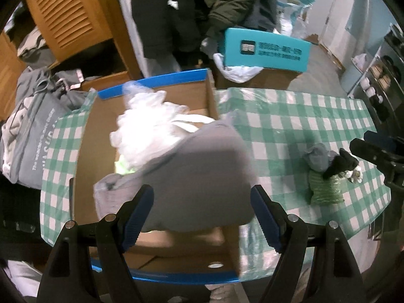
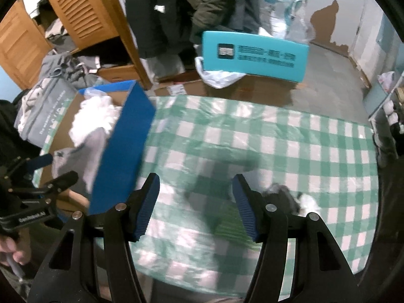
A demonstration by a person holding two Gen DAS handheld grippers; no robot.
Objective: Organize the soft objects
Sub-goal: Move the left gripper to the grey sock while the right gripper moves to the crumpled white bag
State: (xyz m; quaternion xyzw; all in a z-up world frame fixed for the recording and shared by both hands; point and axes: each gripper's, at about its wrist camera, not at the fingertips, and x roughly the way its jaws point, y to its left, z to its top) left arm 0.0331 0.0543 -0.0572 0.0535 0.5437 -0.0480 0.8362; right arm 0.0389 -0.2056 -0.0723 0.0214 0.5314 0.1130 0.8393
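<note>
A cardboard box [image 1: 101,136] with blue edges sits on the left of the checked table; it shows in the right wrist view [image 2: 121,146] too. It holds white crumpled plastic [image 1: 146,126] and a grey cloth [image 1: 202,176]. My left gripper [image 1: 202,207] is open wide above the box, with the grey cloth between its fingers; I cannot tell if they touch it. A small pile of soft things lies on the table to the right: a grey piece [image 1: 317,156], a black piece [image 1: 341,164], a green bundle [image 1: 325,189]. My right gripper [image 2: 195,207] is open and empty over the table, just left of that pile [image 2: 285,199].
The green-and-white checked tablecloth [image 2: 277,139] covers the table. A teal box lid [image 1: 265,50] stands on a cardboard box beyond the table. Grey bags and clothes [image 1: 32,126] are heaped at left by a wooden cabinet [image 1: 65,17]. Dark coats hang behind.
</note>
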